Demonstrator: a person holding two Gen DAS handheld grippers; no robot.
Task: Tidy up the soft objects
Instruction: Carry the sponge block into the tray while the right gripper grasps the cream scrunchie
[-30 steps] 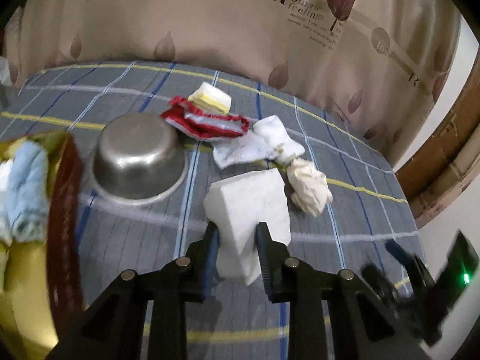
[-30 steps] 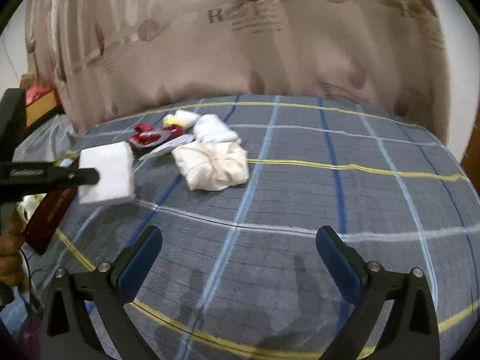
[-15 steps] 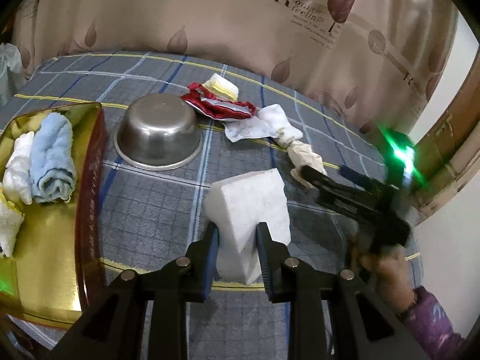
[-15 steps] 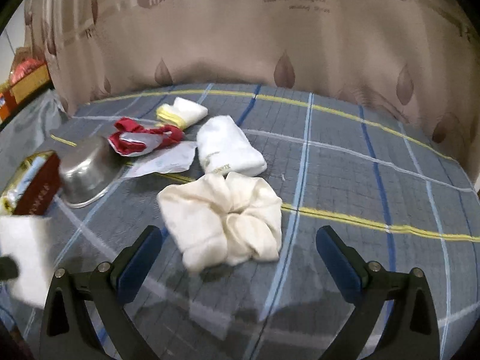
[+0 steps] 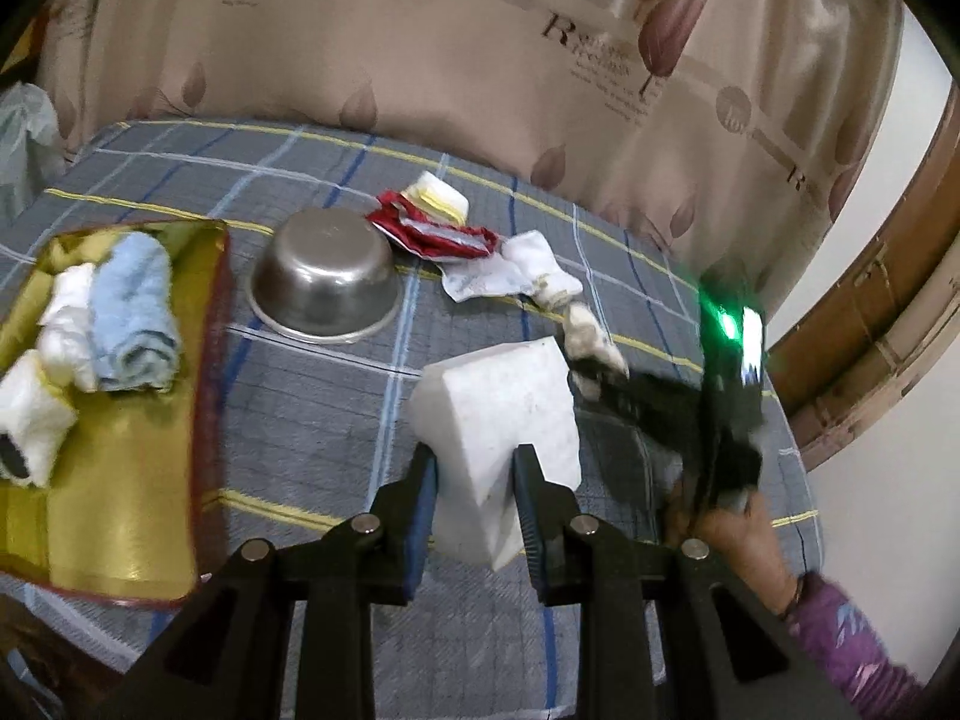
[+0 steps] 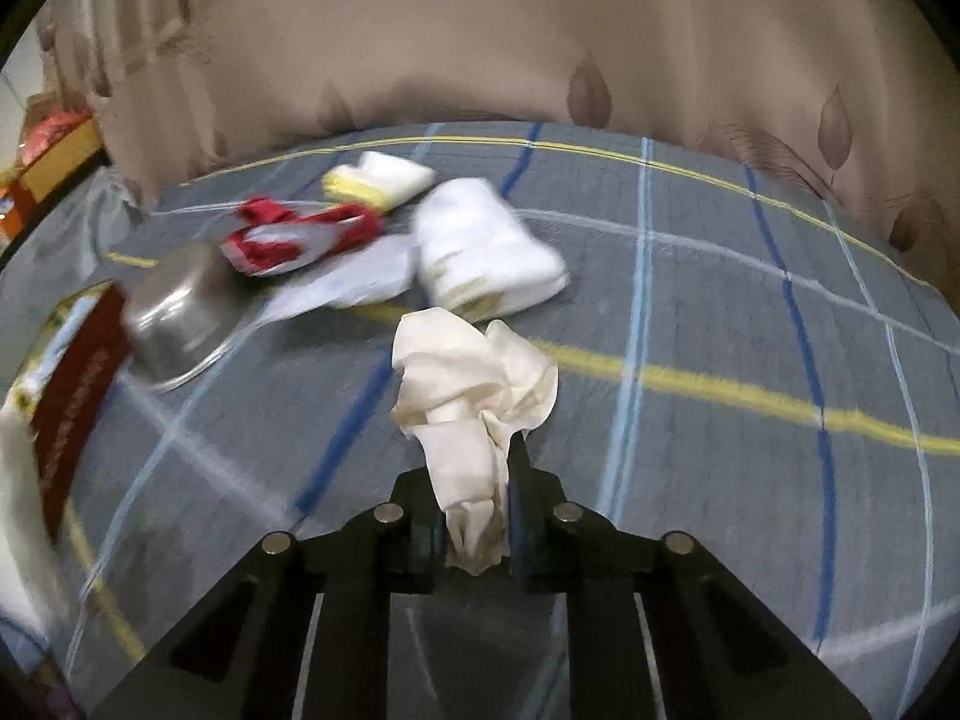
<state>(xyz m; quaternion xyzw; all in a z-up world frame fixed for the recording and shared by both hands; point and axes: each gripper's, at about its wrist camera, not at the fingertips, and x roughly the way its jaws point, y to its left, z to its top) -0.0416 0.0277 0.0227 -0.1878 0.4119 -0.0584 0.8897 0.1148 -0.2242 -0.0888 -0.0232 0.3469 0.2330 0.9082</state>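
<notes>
My left gripper (image 5: pixel 474 462) is shut on a white foam block (image 5: pixel 498 414), held above the checked bedspread just right of the gold tray (image 5: pixel 120 510). The tray holds a rolled blue towel (image 5: pixel 135 312) and white rolled cloths (image 5: pixel 66 318). My right gripper (image 6: pixel 474 468) is shut on a crumpled cream cloth (image 6: pixel 474 372), whose lower end is pinched between the pads. In the left wrist view that right gripper (image 5: pixel 600 375) shows as a dark blur with a green light, the cream cloth (image 5: pixel 591 336) at its tip.
An upturned steel bowl (image 5: pixel 327 282) sits beside the tray. Behind it lie a red cloth (image 6: pixel 300 234), a yellow-and-white pad (image 6: pixel 378 177), a folded white towel (image 6: pixel 486 246) and a thin wrapper (image 6: pixel 354 276). A curtain hangs behind the bed; a hand and purple sleeve (image 5: pixel 840 636) are at lower right.
My right gripper moved in to the cream cloth and closed on it. My left gripper drew back with the foam block, bringing the gold tray fully into view.
</notes>
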